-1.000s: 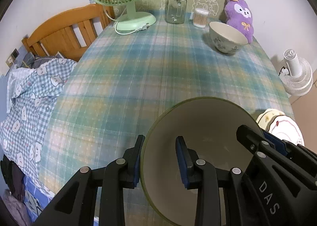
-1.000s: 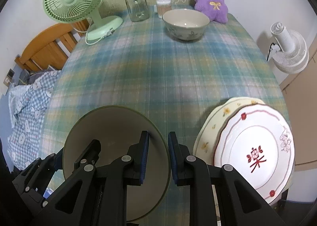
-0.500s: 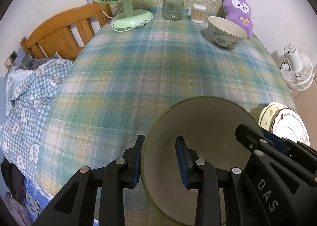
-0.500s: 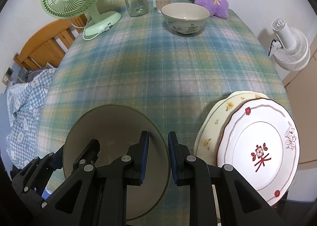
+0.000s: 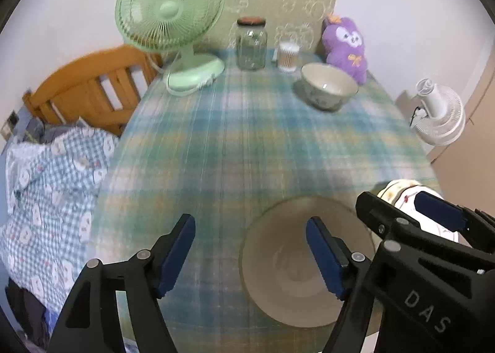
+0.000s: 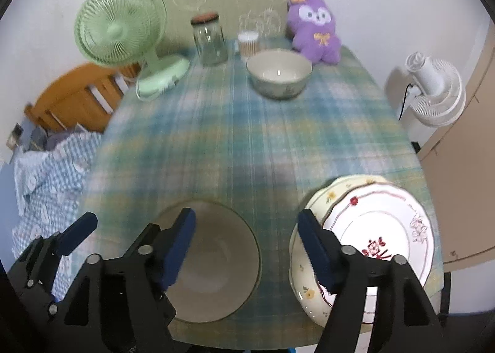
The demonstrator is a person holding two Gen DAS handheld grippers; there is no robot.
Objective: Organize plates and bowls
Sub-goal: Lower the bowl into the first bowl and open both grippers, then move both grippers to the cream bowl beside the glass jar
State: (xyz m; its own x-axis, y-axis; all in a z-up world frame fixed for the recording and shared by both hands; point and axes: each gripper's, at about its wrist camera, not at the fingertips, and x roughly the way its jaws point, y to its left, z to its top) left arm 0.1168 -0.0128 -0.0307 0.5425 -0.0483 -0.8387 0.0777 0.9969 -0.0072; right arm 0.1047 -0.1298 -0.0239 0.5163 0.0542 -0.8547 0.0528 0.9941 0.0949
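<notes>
A wide beige bowl (image 5: 278,278) with a thin green rim rests on the plaid tablecloth (image 5: 247,136) near the front edge. My left gripper (image 5: 250,251) hangs above the bowl's left rim with its jaws opening, and the pads touch nothing. My right gripper (image 6: 247,244) hovers over the right rim of the same bowl (image 6: 216,263), jaws opening too and pads clear of it. To the right lies a red-patterned plate (image 6: 380,229) stacked on a yellow-flowered plate (image 6: 329,197). A floral bowl (image 6: 278,74) stands at the far end.
Along the far edge stand a green desk fan (image 5: 170,13), a glass jar (image 5: 251,44), a cotton-swab tub (image 5: 288,56) and a purple plush toy (image 5: 346,47). A white floor fan (image 6: 433,90) is off to the right. A wooden bed frame (image 5: 83,90) with checked bedding lies left.
Both grippers let go of the beige bowl's rim, spread their jaws wide and rose. The bowl now looks smaller and sits on the cloth.
</notes>
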